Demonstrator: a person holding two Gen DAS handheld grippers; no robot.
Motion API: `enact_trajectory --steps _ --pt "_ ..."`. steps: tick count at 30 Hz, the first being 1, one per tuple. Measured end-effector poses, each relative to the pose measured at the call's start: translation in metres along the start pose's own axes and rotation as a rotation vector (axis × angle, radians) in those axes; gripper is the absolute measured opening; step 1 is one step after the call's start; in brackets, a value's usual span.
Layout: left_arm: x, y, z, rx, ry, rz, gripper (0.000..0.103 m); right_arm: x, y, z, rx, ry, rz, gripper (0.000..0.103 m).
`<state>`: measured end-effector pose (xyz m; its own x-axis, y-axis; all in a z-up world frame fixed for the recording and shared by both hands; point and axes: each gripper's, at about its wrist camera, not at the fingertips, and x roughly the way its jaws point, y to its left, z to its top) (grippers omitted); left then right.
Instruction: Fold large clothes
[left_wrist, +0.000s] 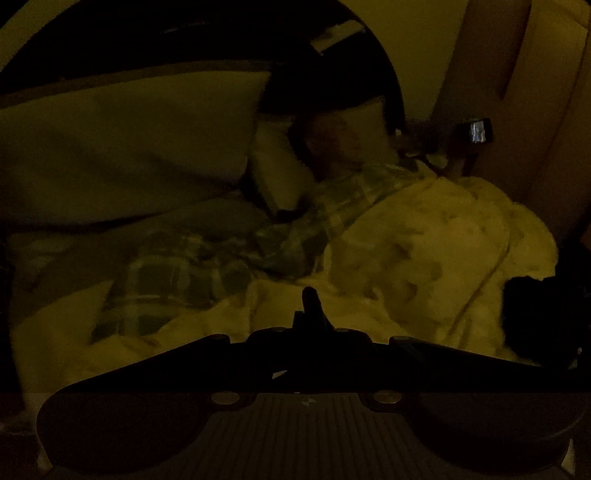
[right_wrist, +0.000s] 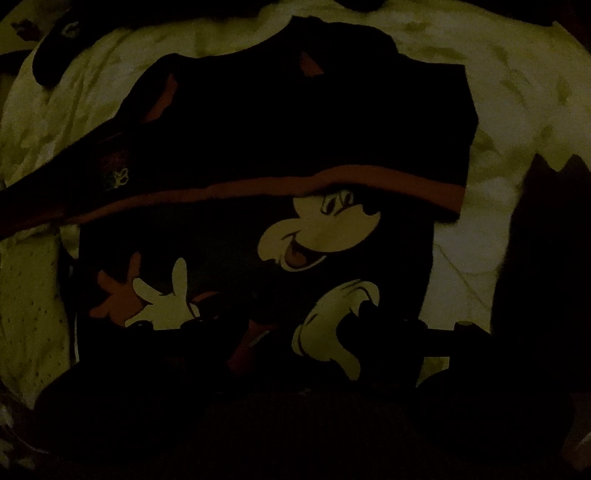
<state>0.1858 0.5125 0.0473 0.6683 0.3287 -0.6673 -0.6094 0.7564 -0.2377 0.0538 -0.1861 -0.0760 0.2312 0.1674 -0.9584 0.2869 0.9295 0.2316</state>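
Both views are very dark. In the left wrist view, large pale pillows (left_wrist: 122, 136) lie at the far left, and a plaid cloth (left_wrist: 207, 266) runs diagonally from the lower left up toward the middle. To its right a person's face (left_wrist: 340, 144) shows dimly among the bedding, then a rumpled pale blanket (left_wrist: 436, 251) fills the right side, with a small lit screen (left_wrist: 477, 131) beyond it near a wall. The left gripper (left_wrist: 309, 299) shows as a single dark tip rising over the blanket from the middle of its black frame; its fingers appear pressed together with nothing between them.

In the right wrist view, a mesh-textured pale cloth (right_wrist: 29, 302) sits at the left edge. In the middle a dark shirt (right_wrist: 295, 147) with a cartoon mouse print (right_wrist: 317, 240) lies spread on the pale blanket (right_wrist: 517, 92), its upper part folded down so that a red-trimmed edge (right_wrist: 258, 188) crosses the print just above the mouse's face. The right gripper (right_wrist: 295, 332) is a black shape low over the shirt; I cannot tell whether it is open or closed.
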Motion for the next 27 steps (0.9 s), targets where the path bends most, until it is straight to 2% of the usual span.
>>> enact_trajectory --steps 6,8,10,15,17,20,23,25,27 --pt "-0.005 -0.021 -0.025 0.078 0.048 -0.034 0.033 -0.001 -0.006 -0.003 0.022 -0.003 -0.004 0.071" --pt "-0.006 -0.034 -0.037 0.094 0.098 -0.088 0.033 -0.002 -0.009 -0.003 0.032 -0.008 -0.002 0.071" --pt "-0.013 -0.051 -0.050 0.129 0.112 -0.139 0.033 -0.003 -0.011 -0.004 0.041 -0.012 0.000 0.071" --pt "-0.061 -0.134 -0.101 0.269 0.200 -0.413 0.033 -0.004 -0.015 -0.004 0.053 -0.017 0.005 0.071" --pt "-0.087 -0.174 -0.131 0.299 0.269 -0.556 0.033 -0.005 -0.017 -0.003 0.057 -0.020 0.007 0.072" --pt "-0.123 -0.231 -0.183 0.359 0.380 -0.733 0.034 -0.009 -0.022 -0.003 0.067 -0.030 0.007 0.072" --pt "-0.149 -0.284 -0.240 0.432 0.463 -0.843 0.034 -0.014 -0.031 -0.006 0.086 -0.042 0.001 0.072" --pt "-0.160 -0.314 -0.278 0.447 0.534 -0.899 0.034 -0.018 -0.039 -0.009 0.101 -0.048 -0.012 0.072" --pt "-0.172 -0.347 -0.321 0.537 0.559 -0.931 0.036 -0.023 -0.048 -0.013 0.125 -0.053 -0.024 0.072"
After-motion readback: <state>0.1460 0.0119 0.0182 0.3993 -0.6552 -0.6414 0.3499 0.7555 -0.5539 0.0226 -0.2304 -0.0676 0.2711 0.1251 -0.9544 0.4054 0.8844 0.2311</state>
